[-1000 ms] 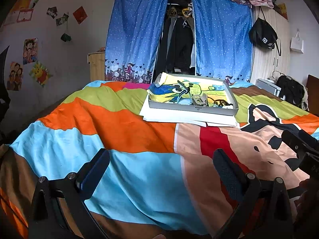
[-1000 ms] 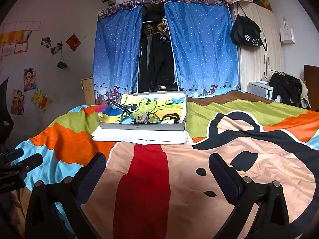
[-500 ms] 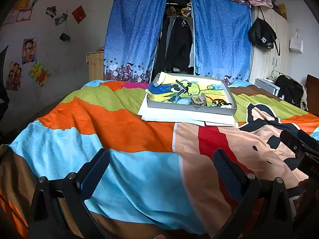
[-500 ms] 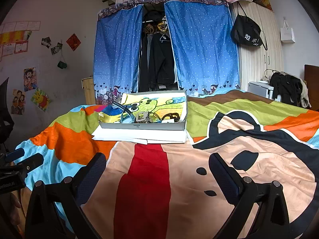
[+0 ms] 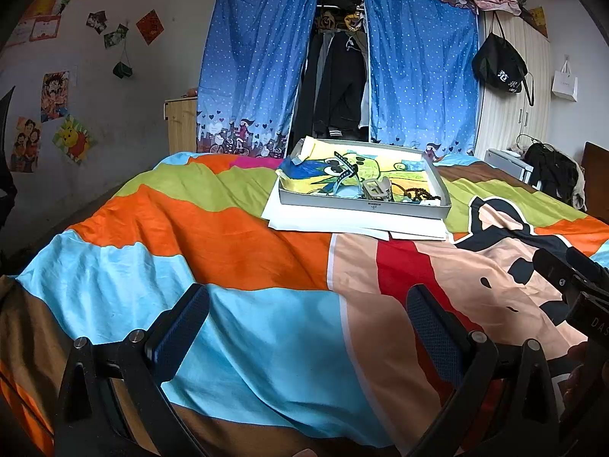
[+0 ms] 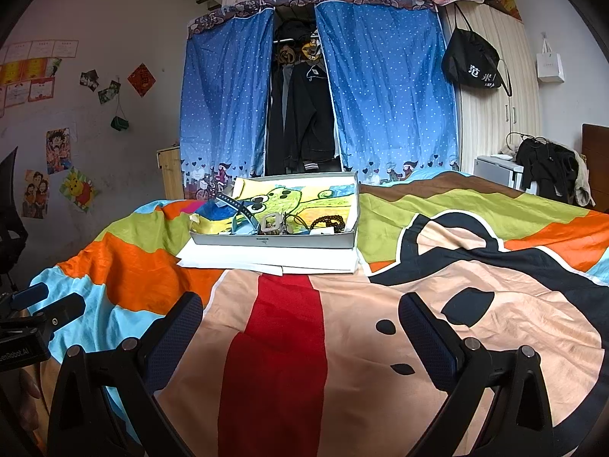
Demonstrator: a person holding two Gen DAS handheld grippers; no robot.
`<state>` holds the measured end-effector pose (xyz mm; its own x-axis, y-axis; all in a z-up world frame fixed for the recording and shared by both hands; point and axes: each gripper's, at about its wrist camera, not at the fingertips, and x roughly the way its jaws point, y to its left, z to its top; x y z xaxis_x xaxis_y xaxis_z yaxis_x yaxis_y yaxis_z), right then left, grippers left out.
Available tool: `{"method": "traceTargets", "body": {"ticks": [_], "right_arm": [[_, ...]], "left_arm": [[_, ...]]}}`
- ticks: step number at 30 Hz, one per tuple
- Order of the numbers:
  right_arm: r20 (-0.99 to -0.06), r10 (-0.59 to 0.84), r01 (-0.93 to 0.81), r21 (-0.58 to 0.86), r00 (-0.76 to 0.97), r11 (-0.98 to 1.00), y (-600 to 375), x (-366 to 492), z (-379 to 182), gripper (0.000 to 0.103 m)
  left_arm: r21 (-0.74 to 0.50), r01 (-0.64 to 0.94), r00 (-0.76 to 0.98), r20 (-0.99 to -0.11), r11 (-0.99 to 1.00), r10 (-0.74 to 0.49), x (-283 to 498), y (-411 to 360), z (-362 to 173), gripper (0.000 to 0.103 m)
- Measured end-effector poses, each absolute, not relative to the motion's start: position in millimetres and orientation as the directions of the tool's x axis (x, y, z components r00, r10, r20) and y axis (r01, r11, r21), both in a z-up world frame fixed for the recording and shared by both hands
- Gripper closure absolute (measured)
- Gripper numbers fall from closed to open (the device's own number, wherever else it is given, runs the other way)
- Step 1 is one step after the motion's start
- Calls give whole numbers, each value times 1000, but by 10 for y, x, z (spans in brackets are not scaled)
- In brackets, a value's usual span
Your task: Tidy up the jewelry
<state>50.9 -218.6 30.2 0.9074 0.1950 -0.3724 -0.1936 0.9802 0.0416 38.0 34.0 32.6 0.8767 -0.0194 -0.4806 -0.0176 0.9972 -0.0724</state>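
Note:
A shallow grey box (image 5: 361,207) (image 6: 274,242) lined with a cartoon drawing rests on white paper sheets (image 5: 342,224) in the middle of the bed. Inside lie a dark strap (image 5: 344,175) (image 6: 238,205), a pale buckle-like piece (image 5: 377,188) (image 6: 272,222) and a dark bead bracelet (image 5: 418,193) (image 6: 327,222). My left gripper (image 5: 306,323) hovers open over the near part of the bed, far short of the box. My right gripper (image 6: 300,323) is likewise open and empty, also well back from the box.
A colourful cartoon bedspread (image 5: 228,236) covers the bed. Blue curtains (image 6: 224,106) frame a wardrobe of dark clothes behind it. A white cabinet with dark clothing (image 6: 548,175) stands at the right, and a wooden cabinet (image 5: 180,125) at the back left.
Both views have shifted only slightly; the box sits a touch further left in the left wrist view. Both grippers stay open.

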Motion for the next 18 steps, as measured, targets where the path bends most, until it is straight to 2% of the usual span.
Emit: {"method": "traceTargets", "body": {"ticks": [18], "right_arm": [[-373, 195, -193, 42, 907, 980, -2183, 509, 301, 0]], "left_arm": [[-77, -15, 875, -484, 997, -24, 384, 336, 328, 2]]}}
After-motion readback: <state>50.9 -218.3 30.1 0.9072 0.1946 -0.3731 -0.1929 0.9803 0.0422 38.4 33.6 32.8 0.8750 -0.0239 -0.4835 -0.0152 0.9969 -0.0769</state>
